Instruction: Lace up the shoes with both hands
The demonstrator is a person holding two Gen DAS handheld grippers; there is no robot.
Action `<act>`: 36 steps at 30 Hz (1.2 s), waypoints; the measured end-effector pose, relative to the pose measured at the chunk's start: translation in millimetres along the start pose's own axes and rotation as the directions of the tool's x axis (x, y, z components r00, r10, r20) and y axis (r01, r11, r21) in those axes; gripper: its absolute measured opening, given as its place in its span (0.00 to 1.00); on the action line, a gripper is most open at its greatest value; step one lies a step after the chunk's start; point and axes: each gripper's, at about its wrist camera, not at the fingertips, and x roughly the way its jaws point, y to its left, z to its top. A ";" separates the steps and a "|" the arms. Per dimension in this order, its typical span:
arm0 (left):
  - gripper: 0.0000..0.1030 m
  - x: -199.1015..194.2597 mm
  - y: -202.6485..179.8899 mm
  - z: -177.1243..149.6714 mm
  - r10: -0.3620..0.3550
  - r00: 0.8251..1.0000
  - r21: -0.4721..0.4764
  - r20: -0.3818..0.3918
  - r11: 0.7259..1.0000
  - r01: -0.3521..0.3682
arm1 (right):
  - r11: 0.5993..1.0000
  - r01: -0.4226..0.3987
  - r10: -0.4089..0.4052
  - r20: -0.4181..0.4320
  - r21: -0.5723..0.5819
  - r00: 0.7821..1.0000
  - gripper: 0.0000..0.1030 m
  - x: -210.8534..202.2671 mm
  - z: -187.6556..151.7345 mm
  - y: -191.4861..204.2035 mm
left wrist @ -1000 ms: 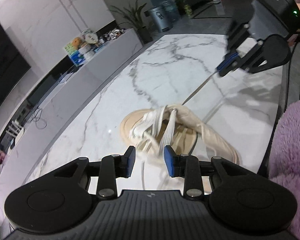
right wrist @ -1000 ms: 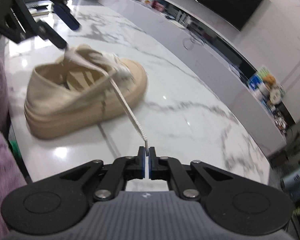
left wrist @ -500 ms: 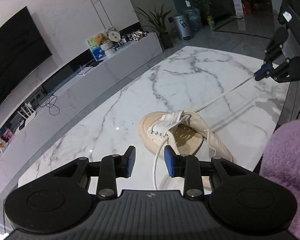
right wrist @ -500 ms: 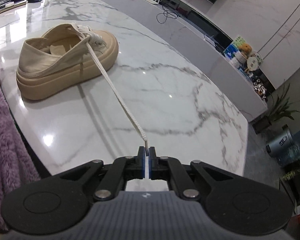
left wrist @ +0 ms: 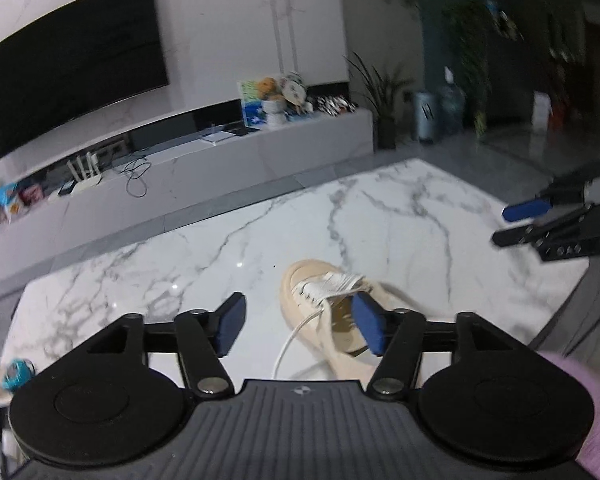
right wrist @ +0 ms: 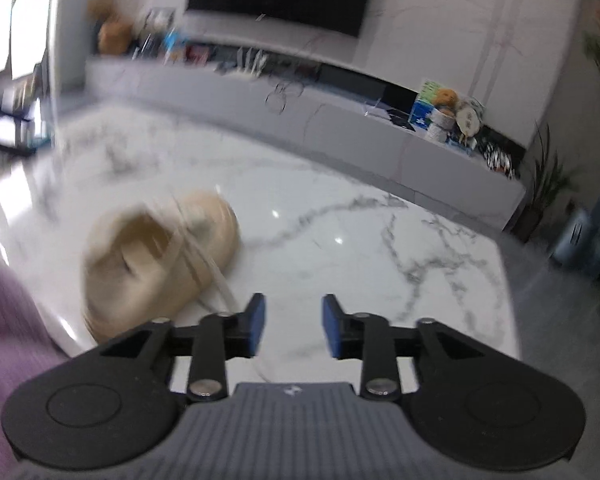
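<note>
1. Beige canvas is forming the shoe (left wrist: 320,308), which is standing on the marble table (left wrist: 400,216) near the edge closest to the person, with its toe pointing away toward the room.
2. White laces (left wrist: 332,285) are crossing over the front of the shoe, and one loose lace end (left wrist: 290,340) is hanging down from the eyelets and is lying on the table in front of the left gripper.
3. The left gripper (left wrist: 300,328) is hovering just above the shoe with its jaws wide apart; nothing is sitting between the blue pads (left wrist: 230,324).
4. In the left wrist view the right pad is covering a part of the shoe opening, but I cannot tell if it is touching the shoe.
5. The right gripper (right wrist: 294,326) is also standing open and is holding nothing; the bare table is showing between its pads.
6. In the right wrist view the shoe (right wrist: 160,260) is looking blurred, lying to the left of the gripper, and a lace (right wrist: 224,288) is running down from it toward the left finger.
7. From the left wrist view the right gripper (left wrist: 518,224) is appearing at the far right, well apart from the shoe.
8. A purple fuzzy sleeve (right wrist: 8,320) is showing at the lower left edge of the right wrist view.
9. Behind the table a long low cabinet (left wrist: 220,160) is standing under a dark television (left wrist: 72,64).
</note>
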 end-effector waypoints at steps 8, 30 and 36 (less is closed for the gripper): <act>0.69 -12.8 2.9 -19.5 0.070 0.996 -0.228 0.054 0.972 -0.056 | 0.958 -0.056 0.052 0.020 0.282 0.998 0.79 -6.8 18.6 53.2; 0.69 25.8 -10.4 -58.1 0.160 0.970 -0.281 -0.183 0.937 -0.208 | 0.898 0.008 -0.037 0.057 0.440 0.998 0.96 0.2 -13.3 92.6; 0.69 31.0 -9.9 -59.9 0.163 0.959 -0.292 -0.230 0.929 -0.228 | 0.914 0.022 -0.043 0.042 0.406 0.998 0.96 3.4 -11.8 96.4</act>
